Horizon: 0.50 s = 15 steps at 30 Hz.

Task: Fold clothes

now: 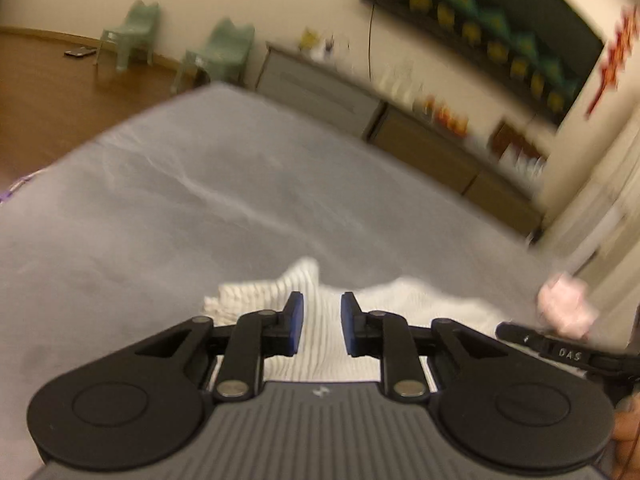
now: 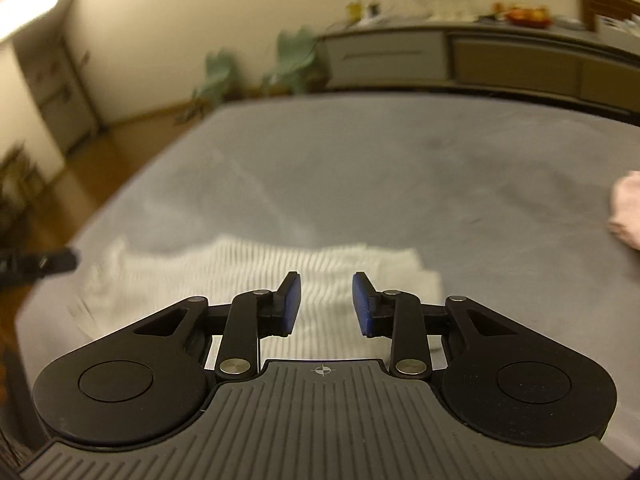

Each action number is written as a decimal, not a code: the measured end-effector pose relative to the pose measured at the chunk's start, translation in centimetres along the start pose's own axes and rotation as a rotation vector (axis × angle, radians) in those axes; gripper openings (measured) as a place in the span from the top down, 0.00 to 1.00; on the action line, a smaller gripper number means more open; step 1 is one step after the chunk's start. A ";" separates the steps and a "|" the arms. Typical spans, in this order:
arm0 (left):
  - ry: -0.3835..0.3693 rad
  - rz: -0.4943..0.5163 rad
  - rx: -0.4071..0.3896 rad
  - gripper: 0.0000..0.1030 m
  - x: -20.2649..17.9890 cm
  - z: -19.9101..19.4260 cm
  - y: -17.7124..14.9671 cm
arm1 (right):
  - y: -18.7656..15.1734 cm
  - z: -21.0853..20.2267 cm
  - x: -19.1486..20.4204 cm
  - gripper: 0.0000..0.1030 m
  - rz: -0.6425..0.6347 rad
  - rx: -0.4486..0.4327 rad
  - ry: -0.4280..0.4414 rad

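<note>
A white ribbed garment (image 1: pixel 320 332) lies bunched near the front of the grey-covered surface (image 1: pixel 200 208). My left gripper (image 1: pixel 322 297) hovers just over it, jaws a little apart, with nothing pinched between the blue pads. In the right wrist view the same garment (image 2: pixel 260 268) looks folded into a rough rectangle. My right gripper (image 2: pixel 326 278) is above its near edge, open and holding nothing. The right gripper's black finger (image 1: pixel 560 350) shows at the left view's right edge. The left gripper's tip (image 2: pixel 44 264) shows blurred at the right view's left edge.
A pink garment (image 1: pixel 564 308) (image 2: pixel 628 208) lies at the right side of the grey surface (image 2: pixel 400 168). Beyond the far edge are two green chairs (image 1: pixel 228 52), a low cabinet (image 2: pixel 460 60) with items on top, and wooden floor (image 1: pixel 48 80).
</note>
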State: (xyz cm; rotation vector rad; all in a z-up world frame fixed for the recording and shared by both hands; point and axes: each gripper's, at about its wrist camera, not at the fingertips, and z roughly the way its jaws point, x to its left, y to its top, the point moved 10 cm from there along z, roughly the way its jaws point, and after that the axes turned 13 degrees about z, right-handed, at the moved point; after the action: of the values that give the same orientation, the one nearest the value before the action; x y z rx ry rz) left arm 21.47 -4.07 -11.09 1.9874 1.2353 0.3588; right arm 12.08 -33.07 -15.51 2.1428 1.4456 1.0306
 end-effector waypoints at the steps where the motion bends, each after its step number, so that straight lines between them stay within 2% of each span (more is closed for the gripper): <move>1: 0.056 0.030 0.034 0.80 0.4 1.5 -0.5 | -0.5 1.0 -0.3 0.69 -0.017 0.020 -0.018; 2: 0.103 0.051 0.058 0.86 0.9 2.8 -1.0 | -1.0 1.7 -0.6 0.74 -0.033 0.034 -0.031; 4: 0.128 0.049 0.040 0.87 1.3 3.3 -1.2 | -0.9 1.4 -0.8 0.74 -0.063 0.020 -0.021; 5: 0.122 0.042 0.044 0.87 1.2 3.0 -1.1 | -0.7 1.1 -0.9 0.72 -0.070 0.013 -0.015; 6: 0.106 0.031 0.043 0.85 0.9 2.6 -1.0 | -0.4 0.4 -1.0 0.66 -0.048 0.006 -0.002; 7: 0.094 0.021 0.040 0.81 0.7 2.1 -0.9 | -0.1 -0.2 -1.1 0.57 -0.025 -0.005 0.007; 8: 0.086 0.014 0.033 0.81 0.5 1.6 -0.8 | 0.4 -0.9 -1.2 0.29 -0.002 -0.031 -0.003; 9: 0.078 0.007 0.028 0.80 0.3 1.1 -0.6 | 0.9 -1.4 -1.6 0.10 0.009 -0.061 -0.041; 11: 0.058 -0.002 0.026 0.79 0.0 0.5 -0.4 | 1.2 -1.8 -2.4 0.10 0.021 -0.087 -0.101; 13: 0.051 -0.005 0.026 0.79 -0.2 0.5 -0.1 | 0.7 -1.3 -3.5 0.10 0.055 -0.058 -0.121; 14: 0.049 0.000 0.025 0.79 -0.3 0.7 -0.1 | 0.2 -0.9 -3.9 0.12 0.076 -0.038 -0.122; 15: 0.048 0.003 0.023 0.79 -0.4 1.0 0.1 | -0.2 -0.2 -4.1 0.20 0.085 -0.015 -0.114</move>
State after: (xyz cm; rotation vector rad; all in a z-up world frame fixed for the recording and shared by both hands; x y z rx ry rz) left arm 21.93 -4.84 -11.67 2.0115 1.2714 0.3971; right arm 10.88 -36.67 -17.00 2.2302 1.3009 0.9284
